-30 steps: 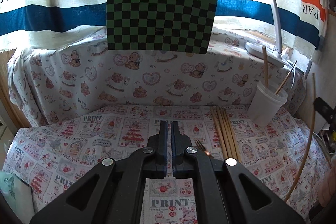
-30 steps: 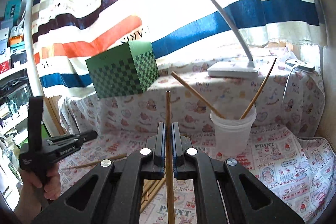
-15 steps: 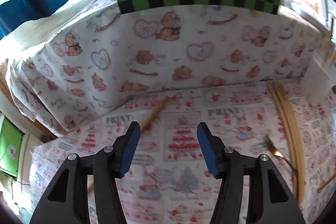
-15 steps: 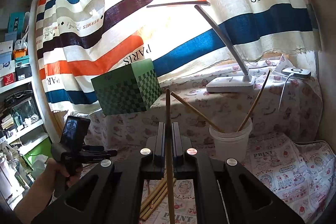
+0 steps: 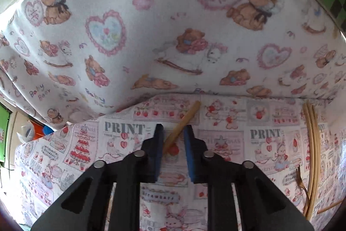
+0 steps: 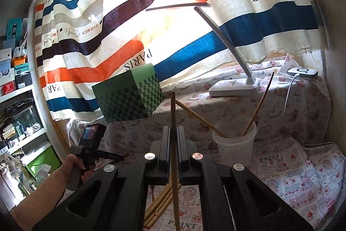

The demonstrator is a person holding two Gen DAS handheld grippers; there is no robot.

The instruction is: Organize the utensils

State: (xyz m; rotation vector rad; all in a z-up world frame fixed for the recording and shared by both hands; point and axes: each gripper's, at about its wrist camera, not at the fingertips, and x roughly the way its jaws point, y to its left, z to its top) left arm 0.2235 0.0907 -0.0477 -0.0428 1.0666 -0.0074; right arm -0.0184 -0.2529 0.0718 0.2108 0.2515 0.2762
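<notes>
Matt printed cloth (image 5: 270, 144) lies under the left gripper (image 5: 173, 133); between its blue foam-like pads (image 5: 188, 151), a smooth pale wooden chopstick (image 5: 183, 120).

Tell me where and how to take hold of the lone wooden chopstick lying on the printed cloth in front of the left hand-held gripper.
Grip the lone wooden chopstick on its shaft, just below the far end, coming down from above. It lies flat and slanted on the printed cloth, so pads should cross its width. The left hand-held gripper already straddles it, its jaws having just been closing with the stick between them; a slight wrist turn would probably square the pads.
</notes>
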